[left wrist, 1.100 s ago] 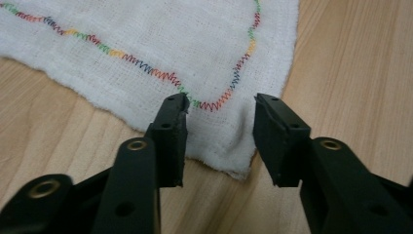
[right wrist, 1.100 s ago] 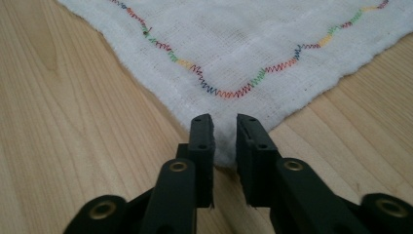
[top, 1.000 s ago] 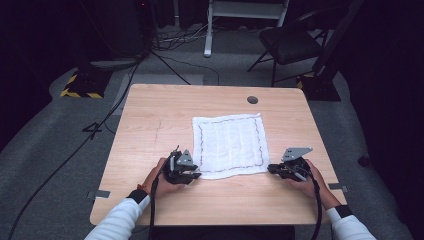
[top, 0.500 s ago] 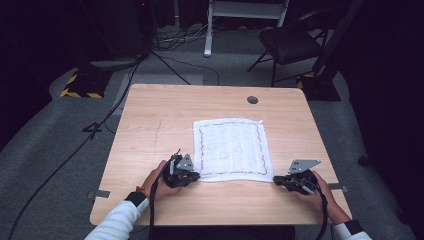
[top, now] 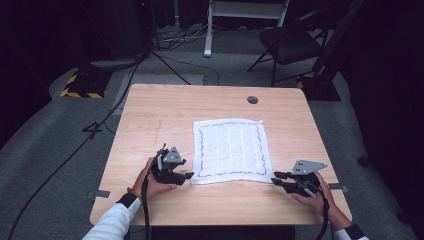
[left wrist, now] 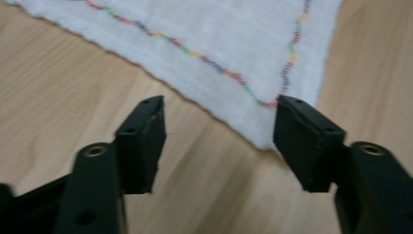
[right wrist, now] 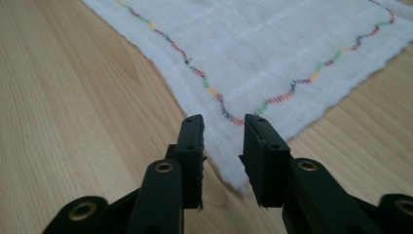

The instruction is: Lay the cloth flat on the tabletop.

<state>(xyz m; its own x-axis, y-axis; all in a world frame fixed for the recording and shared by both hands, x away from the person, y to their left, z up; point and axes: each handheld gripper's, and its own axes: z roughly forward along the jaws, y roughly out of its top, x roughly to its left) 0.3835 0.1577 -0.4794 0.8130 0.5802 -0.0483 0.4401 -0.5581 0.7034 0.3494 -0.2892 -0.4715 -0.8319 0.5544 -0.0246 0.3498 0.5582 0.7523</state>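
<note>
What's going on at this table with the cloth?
A person sits at a wooden table with a two-jaw tool in each hand. A white cloth with a coloured stitched border lies flat in the middle. The left tool is at the cloth's near left corner, jaws wide apart. The right tool is at the near right corner, jaws narrower, with the corner tip between them but not clamped. Nothing is lifted yet.

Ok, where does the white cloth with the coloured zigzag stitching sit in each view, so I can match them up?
High view: the white cloth with coloured zigzag stitching lies flat at the table's centre-right.
Left gripper view: it spans the top, one corner reaching down near the right-hand jaw.
Right gripper view: it fills the upper right, one corner between the jaws.
Shared landmark: the stitched border.
</note>
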